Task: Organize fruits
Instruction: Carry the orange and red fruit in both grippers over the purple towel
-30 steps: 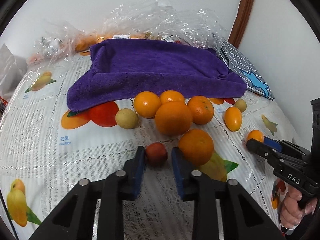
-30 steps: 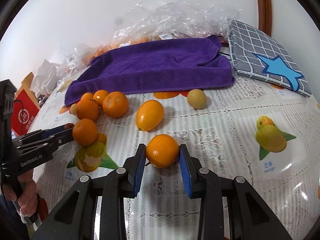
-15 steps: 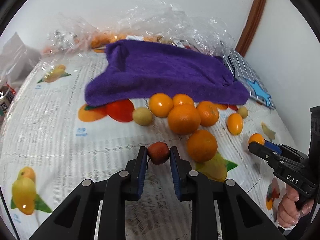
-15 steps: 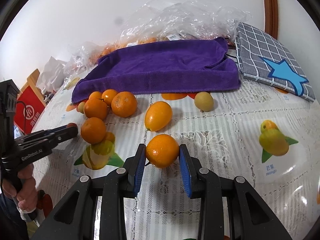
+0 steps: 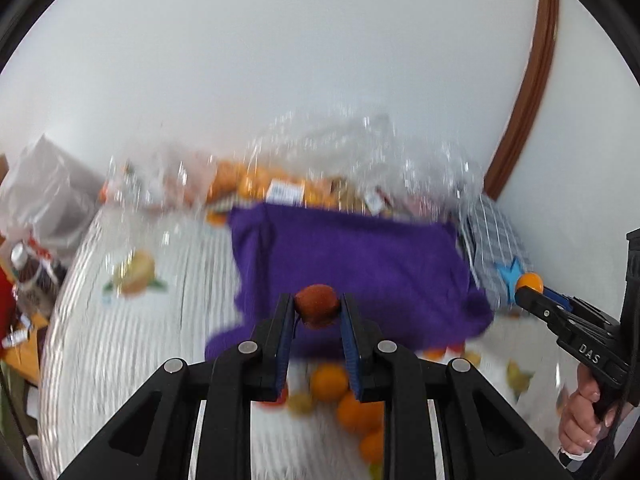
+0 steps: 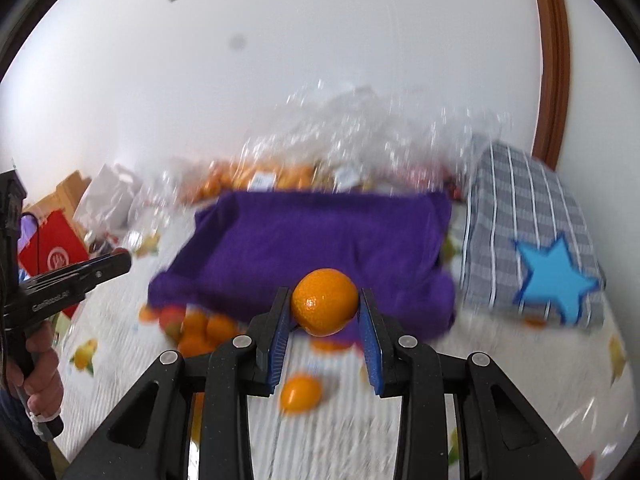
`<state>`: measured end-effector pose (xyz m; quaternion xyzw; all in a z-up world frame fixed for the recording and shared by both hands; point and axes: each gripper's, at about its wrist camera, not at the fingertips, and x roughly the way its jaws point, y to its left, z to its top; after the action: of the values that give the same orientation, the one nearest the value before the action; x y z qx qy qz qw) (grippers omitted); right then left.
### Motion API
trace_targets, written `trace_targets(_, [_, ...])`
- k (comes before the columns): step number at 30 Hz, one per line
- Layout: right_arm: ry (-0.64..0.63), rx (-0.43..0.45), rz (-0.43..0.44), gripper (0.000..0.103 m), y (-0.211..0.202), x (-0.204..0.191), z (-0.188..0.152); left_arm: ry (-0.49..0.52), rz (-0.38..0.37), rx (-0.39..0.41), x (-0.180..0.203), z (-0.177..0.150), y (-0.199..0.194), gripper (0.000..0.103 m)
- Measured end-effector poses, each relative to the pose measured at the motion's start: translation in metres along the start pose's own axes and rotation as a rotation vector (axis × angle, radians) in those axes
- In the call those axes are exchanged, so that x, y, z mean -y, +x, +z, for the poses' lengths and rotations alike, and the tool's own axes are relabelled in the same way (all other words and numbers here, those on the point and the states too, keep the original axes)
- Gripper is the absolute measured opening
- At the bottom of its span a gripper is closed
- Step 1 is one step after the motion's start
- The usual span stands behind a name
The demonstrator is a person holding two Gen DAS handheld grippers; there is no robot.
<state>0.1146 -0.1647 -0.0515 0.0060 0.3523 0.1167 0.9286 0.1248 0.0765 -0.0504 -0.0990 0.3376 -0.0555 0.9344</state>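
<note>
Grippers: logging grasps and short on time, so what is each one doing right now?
Left gripper: shut on the small reddish-brown fruit.
Right gripper: shut on the orange.

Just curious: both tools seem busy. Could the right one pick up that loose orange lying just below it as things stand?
Probably not yet: the right gripper is already shut on an orange. The loose orange lies unobstructed on the tablecloth.
</note>
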Motion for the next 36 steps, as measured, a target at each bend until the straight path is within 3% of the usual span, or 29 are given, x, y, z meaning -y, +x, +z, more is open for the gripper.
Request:
trace_targets(6, [0.033,0.07,0.007,0.033,0.021,0.017,0.06,0.024,0.031,0.043,0.008,0.061,0.029,0.022])
trace_targets(13, [0.075,0.087,0.031,0.033,0.066,0.041,0.098,-0.008,0.009,0.051,0.008,0.101,0.088,0.022])
trace_targets(20, [0.113,-0.022,0.04,0.033,0.142,0.066,0.091,0.003,0.022,-0.009,-0.001,0.088,0.151,0.022])
trace_targets(25, [0.128,-0.089,0.029,0.033,0.182,0.08,0.068,0.012,-0.007,-0.067,-0.005,0.078,0.171,0.022])
trace_targets(26, [0.147,-0.121,0.047,0.033,0.187,0.084,0.065,0.01,-0.021,-0.067,-0.006,0.076,0.173,0.022])
trace_targets(29, [0.178,-0.061,0.105,0.034,0.176,0.089,0.064,0.003,-0.033,-0.104,-0.007,0.073,0.181,0.022])
trace_targets(36, [0.139,-0.115,0.024,0.034,0.185,0.08,0.064,-0.021,-0.012,-0.129,-0.014,0.07,0.19,0.022])
